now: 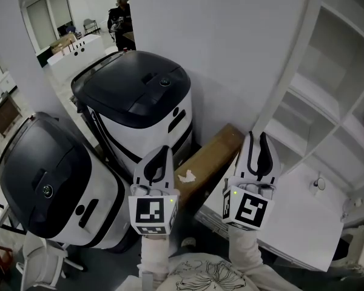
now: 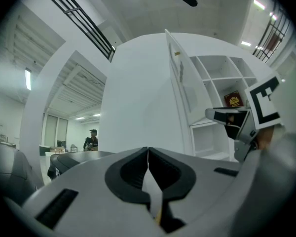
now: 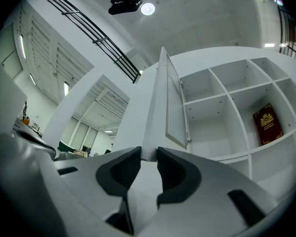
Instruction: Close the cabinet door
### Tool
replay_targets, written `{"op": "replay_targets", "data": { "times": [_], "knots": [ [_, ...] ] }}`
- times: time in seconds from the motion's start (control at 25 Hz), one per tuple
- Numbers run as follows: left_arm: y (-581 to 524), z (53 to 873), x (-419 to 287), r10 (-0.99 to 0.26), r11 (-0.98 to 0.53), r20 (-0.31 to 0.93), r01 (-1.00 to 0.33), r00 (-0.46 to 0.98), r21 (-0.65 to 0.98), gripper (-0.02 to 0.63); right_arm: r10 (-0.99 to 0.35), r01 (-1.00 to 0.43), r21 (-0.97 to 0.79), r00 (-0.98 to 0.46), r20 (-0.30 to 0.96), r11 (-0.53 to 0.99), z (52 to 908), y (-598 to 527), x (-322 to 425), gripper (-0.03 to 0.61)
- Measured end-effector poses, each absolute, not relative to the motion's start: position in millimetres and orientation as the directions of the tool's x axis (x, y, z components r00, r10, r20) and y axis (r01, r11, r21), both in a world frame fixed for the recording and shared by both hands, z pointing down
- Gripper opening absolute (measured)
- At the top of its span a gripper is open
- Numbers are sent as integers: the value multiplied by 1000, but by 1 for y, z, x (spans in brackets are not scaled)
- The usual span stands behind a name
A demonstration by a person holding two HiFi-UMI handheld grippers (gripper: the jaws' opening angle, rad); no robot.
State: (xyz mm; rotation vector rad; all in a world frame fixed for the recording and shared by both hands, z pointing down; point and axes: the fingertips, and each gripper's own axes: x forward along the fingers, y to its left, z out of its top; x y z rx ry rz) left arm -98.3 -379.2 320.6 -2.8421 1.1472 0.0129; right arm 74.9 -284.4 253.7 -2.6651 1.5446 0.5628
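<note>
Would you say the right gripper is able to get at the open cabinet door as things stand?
Likely yes: the edge of the cabinet door sits between the jaws of the right gripper, which seem to press on it; nothing stands in the way.

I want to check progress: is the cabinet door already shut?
No, the cabinet door stands open, edge-on, with the shelves showing beside it.

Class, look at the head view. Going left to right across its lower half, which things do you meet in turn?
In order: black-topped white machine → left gripper → cardboard box → right gripper, at the edge of the cabinet door → white panel with a knob.
</note>
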Motion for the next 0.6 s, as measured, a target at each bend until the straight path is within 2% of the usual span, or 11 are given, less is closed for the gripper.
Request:
{"op": "replay_targets", "data": {
  "times": [0.6],
  "knots": [
    [-347,318,-46,-598,-797,-46,-599,800,-70,5,-844,-856,142,438,-309,-497,256,-245,95,87]
  ]
}}
